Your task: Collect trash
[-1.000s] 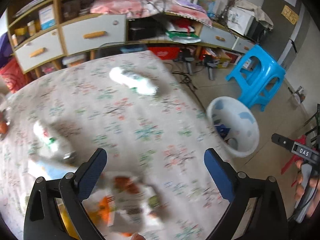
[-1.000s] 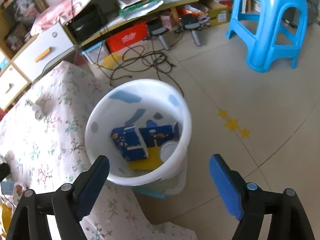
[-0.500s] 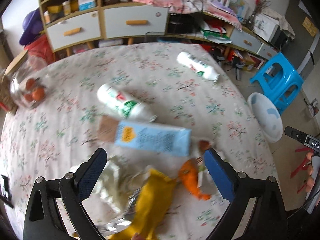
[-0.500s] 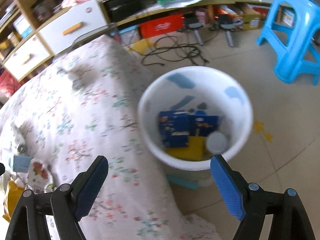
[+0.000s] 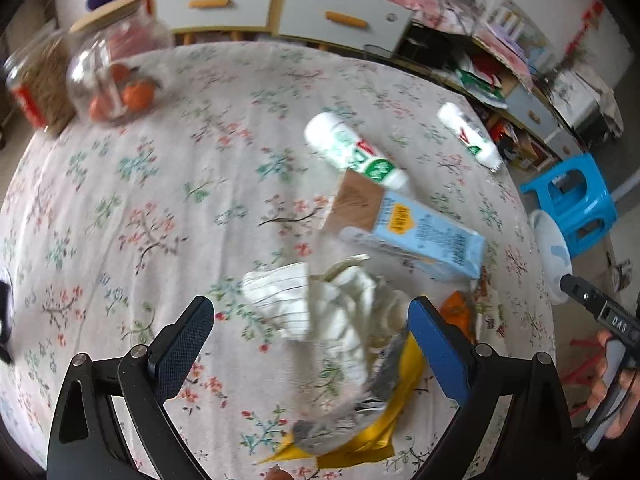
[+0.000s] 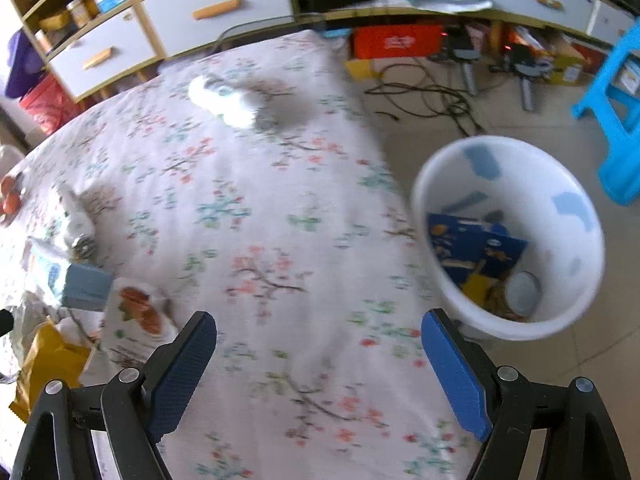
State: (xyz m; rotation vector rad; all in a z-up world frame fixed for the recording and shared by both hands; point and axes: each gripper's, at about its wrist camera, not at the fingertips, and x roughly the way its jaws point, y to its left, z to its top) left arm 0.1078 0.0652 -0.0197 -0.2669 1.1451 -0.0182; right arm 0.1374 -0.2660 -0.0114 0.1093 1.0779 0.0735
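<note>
Both my grippers hang wide and empty. Left gripper [image 5: 310,342] is over the heap: white wrapper [image 5: 332,312] between the fingers, yellow bag [image 5: 396,420] under it, carton [image 5: 416,236] at one o'clock. Right gripper [image 6: 320,364] is over bare cloth, bin [image 6: 512,236] at two o'clock. Risk: the crumpled wrapper squirts out, or I snag the tablecloth [image 5: 140,220] and roll a bottle [image 5: 356,152] off.
</note>
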